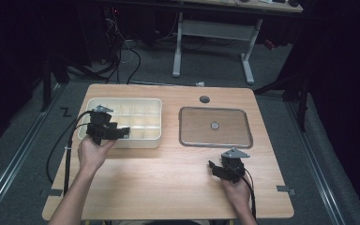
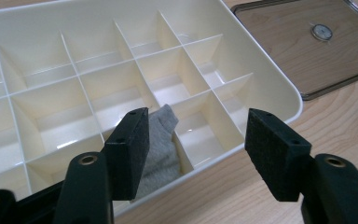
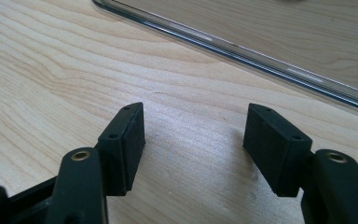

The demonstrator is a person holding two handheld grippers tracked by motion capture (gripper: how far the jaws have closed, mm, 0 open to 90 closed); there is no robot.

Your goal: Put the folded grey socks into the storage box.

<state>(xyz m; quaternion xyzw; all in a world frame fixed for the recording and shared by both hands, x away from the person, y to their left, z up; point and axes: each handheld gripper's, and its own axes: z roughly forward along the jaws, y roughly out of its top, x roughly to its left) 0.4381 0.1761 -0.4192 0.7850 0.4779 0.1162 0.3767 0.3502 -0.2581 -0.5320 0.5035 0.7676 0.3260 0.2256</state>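
- Nearest the person, the right gripper [image 1: 214,168] sits low over the bare wooden table [image 1: 168,178], held in the right hand [image 1: 236,187]. In the right gripper view its jaws stand wide apart with nothing between them, only wood grain below; whether the pads touch the wood cannot be told.
- Just beyond that gripper lies the clear lid [image 1: 215,127], flat on the table, its rim [image 3: 261,60] crossing the top of the right gripper view, apart from the jaws.
- On the left side, the left gripper [image 1: 122,133], in the left hand [image 1: 93,151], hangs over the near edge of the cream divided box [image 1: 157,140]. Its jaws gape wide and grip nothing.
- A grey cloth [image 2: 161,144] lies bunched in a compartment of the box's near row, seen just behind the left-hand pad [image 2: 130,149] in the left gripper view; the pads do not press on it.
- The other compartments in sight hold nothing.
- Farthest off, the lid's small round knob [image 2: 321,31] shows beyond the box.
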